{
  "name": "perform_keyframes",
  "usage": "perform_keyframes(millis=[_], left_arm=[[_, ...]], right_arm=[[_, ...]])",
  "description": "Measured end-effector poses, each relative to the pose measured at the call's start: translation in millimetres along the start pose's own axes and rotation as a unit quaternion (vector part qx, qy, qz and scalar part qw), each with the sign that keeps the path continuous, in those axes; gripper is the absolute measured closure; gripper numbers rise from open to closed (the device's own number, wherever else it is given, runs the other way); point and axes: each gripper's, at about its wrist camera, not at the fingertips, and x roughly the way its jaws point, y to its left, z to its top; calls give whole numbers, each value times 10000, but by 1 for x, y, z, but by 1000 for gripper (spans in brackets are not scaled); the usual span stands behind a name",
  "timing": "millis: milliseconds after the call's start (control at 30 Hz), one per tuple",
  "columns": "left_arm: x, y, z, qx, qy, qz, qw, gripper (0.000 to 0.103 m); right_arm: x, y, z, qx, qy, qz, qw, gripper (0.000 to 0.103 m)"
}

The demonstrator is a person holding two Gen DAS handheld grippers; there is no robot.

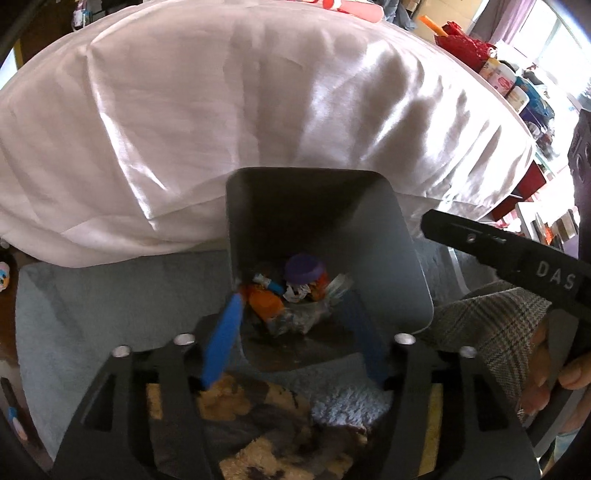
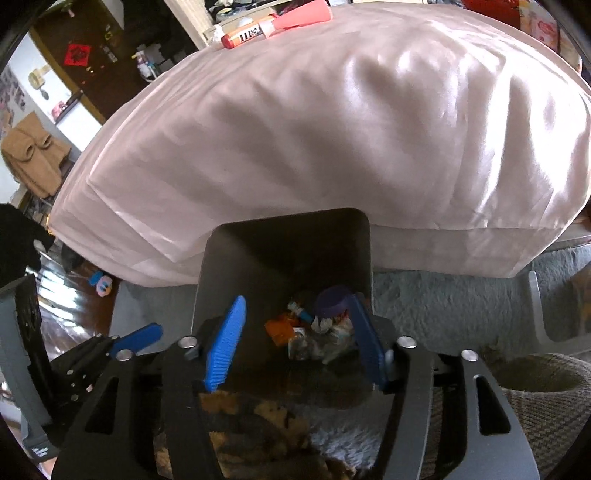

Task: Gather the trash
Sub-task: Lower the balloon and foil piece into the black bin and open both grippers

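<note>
While both my tongs hang over the grey bin (image 1: 388, 251), each wrist view looks straight down into it. My left gripper (image 1: 295, 325) stands wide open, its blue fingers (image 1: 223, 332) spread to either side of the bin's mouth, with nothing between them. My right gripper (image 2: 295, 332) is spread just as wide and is also empty; its right finger sits just beside a purple cap (image 2: 334, 299), though I cannot tell whether they touch.

All the trash (image 1: 291, 295) lies at the bottom of the bin: the purple cap on an orange container, an orange wrapper (image 1: 264, 304) to its left, crumpled white paper and some clear plastic. Any print on these scraps is too small to read.

White letters "DAS" (image 1: 556, 278) show on the black body of my right gripper, seen at the right edge of the left view beside my plaid sleeve (image 1: 498, 325). On the far side of the white bed (image 1: 221, 122) lies a red-and-white tube (image 2: 247, 35) whose lettering I cannot make out, next to a pink sheet (image 2: 306, 16). Labelled tubs (image 1: 502, 77) stand at the far right, their text blurred. Under the bin spreads a pale blue rug (image 1: 92, 314).
</note>
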Motion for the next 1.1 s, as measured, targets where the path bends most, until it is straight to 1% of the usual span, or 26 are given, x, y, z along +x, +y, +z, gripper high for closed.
perform_keyframes(millis=[33,67,167,233,300,400,533,667,800,967,1033,1100], left_arm=[[-2,2,1,-19,-26,20,10000,34],[-5,4,3,-34,-59,41,10000,29],[-15,9,9,-83,-168,114,9998,20],[-23,12,16,-93,-265,133,9995,17],[-33,14,25,-63,-399,181,9990,14],[-45,11,37,31,-570,228,9981,12],[-58,11,61,200,-723,282,9968,11],[-66,12,91,326,-917,431,9943,11],[-69,12,125,474,-1077,505,9918,11],[-64,14,176,590,-1202,584,9893,11],[-60,17,197,616,-1226,590,9888,11],[-55,19,217,667,-1247,582,9882,11]], right_arm=[[-1,0,2,13,-26,-1,10000,30],[-5,-1,4,34,-84,-4,10000,28],[-15,-3,12,97,-226,-2,9997,26],[-24,-5,18,134,-356,-29,9993,17],[-34,-6,25,129,-508,-54,9986,17],[-48,-8,39,123,-681,-71,9976,17],[-61,-10,63,162,-905,-177,9956,17],[-68,-11,98,203,-1130,-321,9929,17],[-62,-8,133,242,-1207,-329,9918,17],[-47,3,179,276,-1258,-324,9911,17],[-41,5,193,356,-1276,-337,9906,17],[-33,6,209,565,-1331,-344,9889,17]])
